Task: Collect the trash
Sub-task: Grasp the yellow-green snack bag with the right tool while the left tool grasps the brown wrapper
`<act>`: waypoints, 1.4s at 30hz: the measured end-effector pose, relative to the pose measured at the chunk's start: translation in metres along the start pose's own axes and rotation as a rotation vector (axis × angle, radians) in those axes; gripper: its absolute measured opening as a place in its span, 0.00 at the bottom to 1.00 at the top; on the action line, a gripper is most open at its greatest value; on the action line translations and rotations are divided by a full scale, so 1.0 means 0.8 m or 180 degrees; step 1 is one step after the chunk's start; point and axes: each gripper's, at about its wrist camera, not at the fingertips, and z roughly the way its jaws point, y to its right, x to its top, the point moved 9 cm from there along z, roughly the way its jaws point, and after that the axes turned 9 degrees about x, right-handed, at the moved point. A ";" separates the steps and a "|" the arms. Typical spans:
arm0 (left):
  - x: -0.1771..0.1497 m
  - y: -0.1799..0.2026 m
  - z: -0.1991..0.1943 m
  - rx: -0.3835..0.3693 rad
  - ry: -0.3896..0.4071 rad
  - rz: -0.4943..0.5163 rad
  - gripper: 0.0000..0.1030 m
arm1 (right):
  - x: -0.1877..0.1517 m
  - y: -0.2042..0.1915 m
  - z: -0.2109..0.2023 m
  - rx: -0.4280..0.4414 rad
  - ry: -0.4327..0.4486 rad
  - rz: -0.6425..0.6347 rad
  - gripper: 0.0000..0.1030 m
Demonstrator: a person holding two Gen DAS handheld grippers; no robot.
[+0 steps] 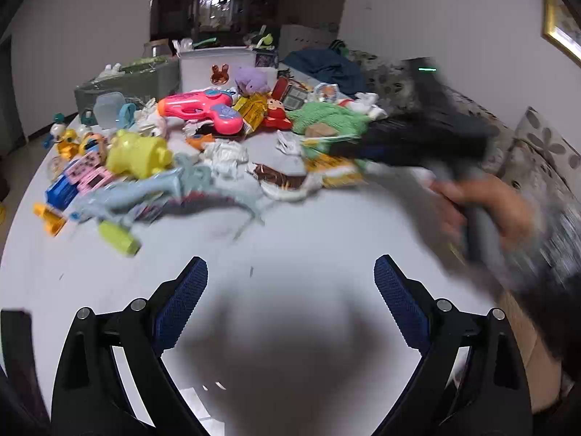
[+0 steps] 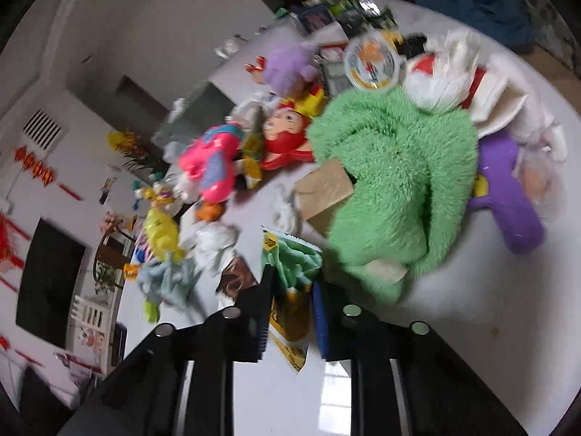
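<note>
My right gripper is shut on a green and yellow snack wrapper and holds it over the white table, just in front of a green plush toy. In the left wrist view the right gripper is a blurred dark shape at the right, with the wrapper at its tip. My left gripper is open and empty, low over bare table near the front edge. Crumpled white tissues and a brown wrapper lie in the toy pile beyond it.
Toys crowd the far half of the table: a pink toy gun, a yellow toy, a light blue toy, a purple plush. Bins stand behind. A patterned sofa is at the right.
</note>
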 end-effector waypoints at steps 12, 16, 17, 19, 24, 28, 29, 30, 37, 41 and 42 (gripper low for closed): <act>0.057 0.034 0.152 0.0486 -0.0433 0.0186 0.60 | -0.037 -0.016 -0.128 0.0000 0.0413 -0.0361 0.16; 0.058 0.028 0.148 0.0375 -0.0381 0.0140 0.00 | -0.050 -0.015 -0.134 0.0037 0.0436 -0.0360 0.16; 0.057 0.026 0.147 0.0311 -0.0392 0.0090 0.00 | -0.053 -0.016 -0.136 0.0053 0.0442 -0.0359 0.16; 0.052 0.017 0.143 0.0161 -0.0399 -0.0069 0.00 | -0.056 -0.019 -0.138 0.0071 0.0448 -0.0365 0.16; 0.062 0.025 0.106 0.0147 -0.0023 0.0106 0.00 | -0.065 -0.023 -0.147 0.0120 0.0473 -0.0344 0.16; 0.058 0.064 0.109 0.0363 -0.0046 0.0785 0.51 | -0.074 -0.017 -0.156 0.0129 0.0499 -0.0276 0.16; 0.055 0.069 0.110 0.0457 -0.0025 0.0950 0.60 | -0.077 -0.015 -0.158 0.0128 0.0509 -0.0259 0.16; 0.054 0.074 0.113 0.0545 0.0015 0.1095 0.70 | -0.079 -0.012 -0.160 0.0124 0.0516 -0.0248 0.17; 0.066 0.080 0.155 0.0766 -0.0025 0.1426 0.72 | -0.089 0.006 -0.156 0.0103 0.0483 -0.0195 0.19; 0.071 0.075 0.174 0.0692 -0.0156 0.1441 0.00 | -0.087 0.014 -0.154 0.0117 0.0514 -0.0137 0.19; 0.074 0.071 0.176 0.0707 -0.0172 0.1401 0.00 | -0.086 0.014 -0.154 0.0119 0.0523 -0.0133 0.19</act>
